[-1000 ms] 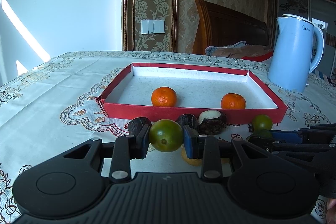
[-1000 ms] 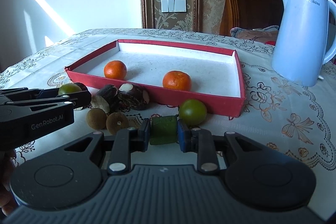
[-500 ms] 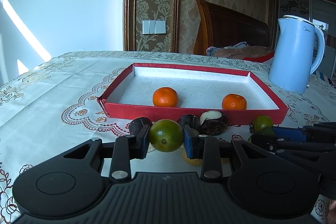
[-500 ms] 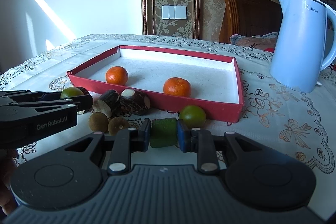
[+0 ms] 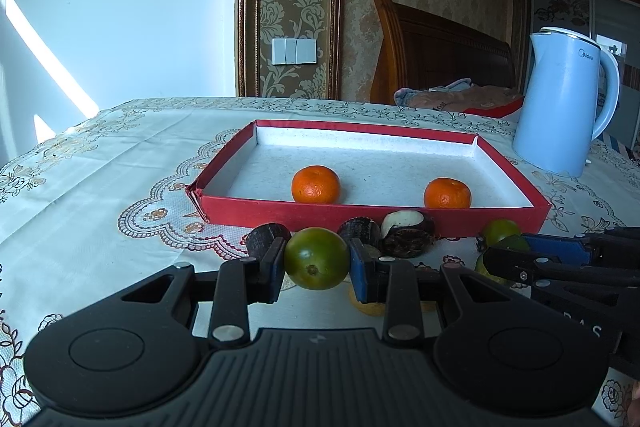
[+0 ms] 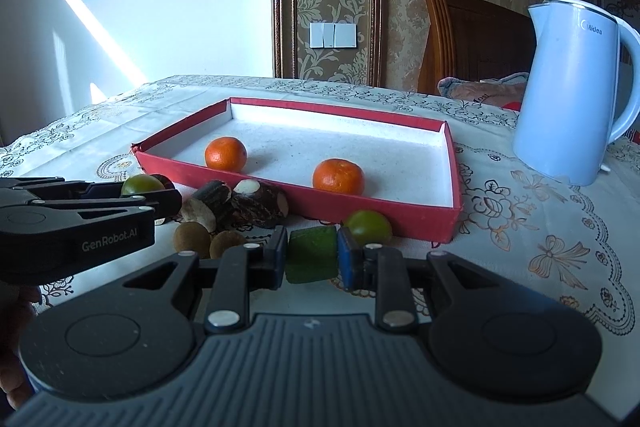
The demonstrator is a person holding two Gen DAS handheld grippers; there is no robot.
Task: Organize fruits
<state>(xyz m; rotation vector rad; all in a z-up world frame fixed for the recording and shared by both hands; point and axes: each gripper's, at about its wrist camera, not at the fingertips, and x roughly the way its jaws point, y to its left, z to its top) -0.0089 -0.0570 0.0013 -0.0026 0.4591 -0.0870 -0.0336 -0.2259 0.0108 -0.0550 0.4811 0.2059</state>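
Green round fruit (image 5: 317,258), glossy, pinched in left claw (image 5: 317,263)

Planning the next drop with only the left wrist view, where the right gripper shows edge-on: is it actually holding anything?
Observer: Yes. The right gripper is shut on a green, flat-sided fruit piece, pinched between both pads.
Operator: Anything hidden below my camera that is left to sort?
Observer: Two small brown round fruits lie on the tablecloth beside the left gripper, outside the red tray.
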